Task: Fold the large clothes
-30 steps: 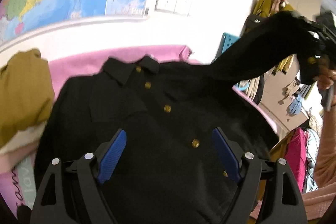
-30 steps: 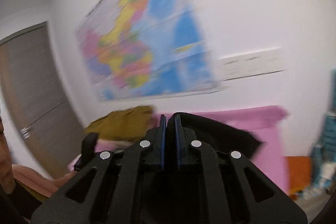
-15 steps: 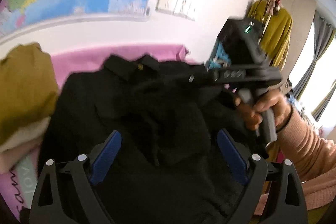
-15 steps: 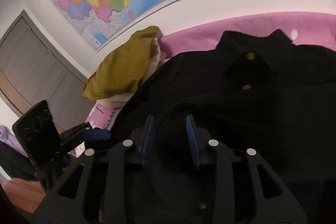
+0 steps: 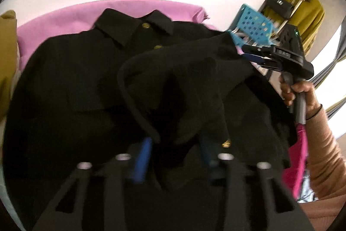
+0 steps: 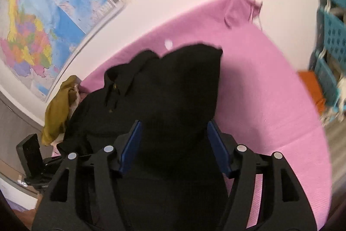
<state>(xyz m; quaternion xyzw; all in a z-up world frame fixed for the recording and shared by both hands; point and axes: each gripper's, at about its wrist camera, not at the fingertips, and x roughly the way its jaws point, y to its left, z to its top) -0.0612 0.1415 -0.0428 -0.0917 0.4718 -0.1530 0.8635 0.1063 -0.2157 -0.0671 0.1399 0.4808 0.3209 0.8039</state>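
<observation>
A black jacket (image 5: 71,83) with gold buttons lay collar-far on the pink sheet (image 6: 270,88), one sleeve folded across its front. The left gripper (image 5: 175,153) was closing around that sleeve's fabric; the right gripper (image 6: 175,144) was opening, with black cloth between its jaws. No writing was legible.

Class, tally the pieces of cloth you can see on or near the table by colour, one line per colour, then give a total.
Black: 1, the black buttoned jacket
Pink: 1, the pink table cloth
Mustard: 2, the mustard garment beside the jacket and the mustard top hanging on the rack
Total: 4
</observation>
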